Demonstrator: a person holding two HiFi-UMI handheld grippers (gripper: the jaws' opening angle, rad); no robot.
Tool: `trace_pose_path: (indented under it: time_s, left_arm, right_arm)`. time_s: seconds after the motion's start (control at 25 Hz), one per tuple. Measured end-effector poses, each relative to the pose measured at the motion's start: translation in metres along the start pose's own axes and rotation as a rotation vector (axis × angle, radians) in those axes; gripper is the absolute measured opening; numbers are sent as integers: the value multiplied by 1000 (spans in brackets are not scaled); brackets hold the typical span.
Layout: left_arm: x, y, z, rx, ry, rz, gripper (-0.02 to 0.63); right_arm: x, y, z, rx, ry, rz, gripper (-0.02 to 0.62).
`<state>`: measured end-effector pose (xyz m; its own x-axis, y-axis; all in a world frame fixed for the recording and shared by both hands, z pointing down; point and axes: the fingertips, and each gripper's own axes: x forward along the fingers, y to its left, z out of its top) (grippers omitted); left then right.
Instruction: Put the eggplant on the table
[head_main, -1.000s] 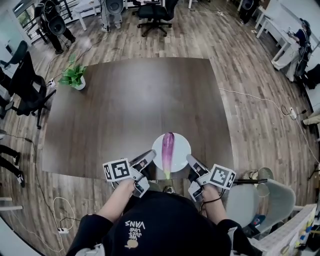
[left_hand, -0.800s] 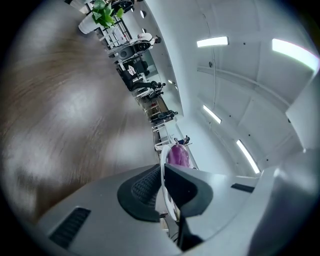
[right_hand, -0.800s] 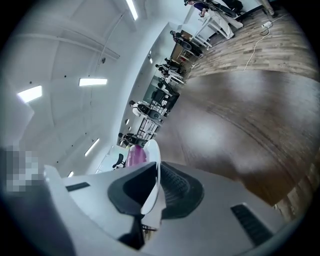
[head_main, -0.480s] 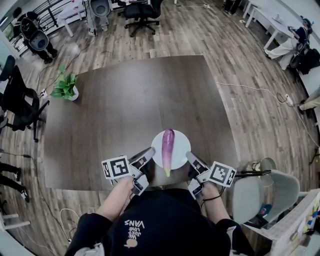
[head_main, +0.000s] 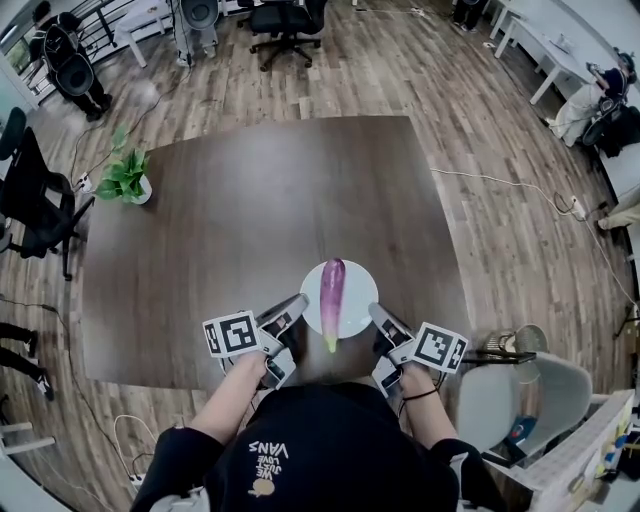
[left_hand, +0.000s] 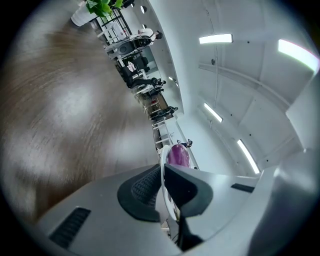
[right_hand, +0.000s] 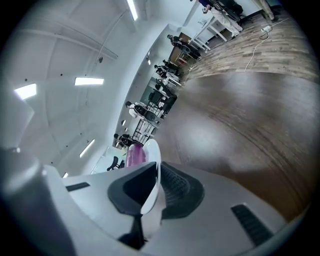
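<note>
The left gripper (left_hand: 162, 189) has its two jaws closed onto the thin rim of a white plate (head_main: 356, 291), the edge pinched between the ribbed pads. In the head view it grips the plate's near left side. The right gripper (right_hand: 151, 189) is clamped the same way on the plate's near right rim, so the plate is gripped from both sides, with one of the person's hands behind each gripper. On the plate lies the eggplant (head_main: 331, 289), long and purple, its length running near to far, its green stem end pointing toward the person and reaching past the plate's near edge. The plate is at the near edge of the dark brown table (head_main: 240, 210), right of its middle; whether it touches the tabletop cannot be told. At the table's far left corner stands a small potted plant (head_main: 127, 175). Beyond the table, on the wood floor, stands a black office chair (head_main: 284, 22).
</note>
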<state>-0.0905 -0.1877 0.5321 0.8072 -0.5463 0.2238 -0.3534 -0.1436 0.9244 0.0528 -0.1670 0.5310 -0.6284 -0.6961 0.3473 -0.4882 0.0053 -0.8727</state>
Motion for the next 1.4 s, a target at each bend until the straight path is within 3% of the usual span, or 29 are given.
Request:
trace_pose_path:
  time_s: [0.24,0.4,0.64,1.4]
  left_arm:
    - [21,9,10,29,-23,7,29]
    - [34,15,17,31,-32,11,29]
    - [55,24,26,29,-38,35,29]
    - [116,79,41,24,25,164,29]
  right_arm:
    - [11,-21,17,-17,25,-47,31]
    - [25,-25,29,-20,28,-9,29]
    - [39,-41,47,-15,46,-17,31]
    - [88,-106,78,-22,137,-111,31]
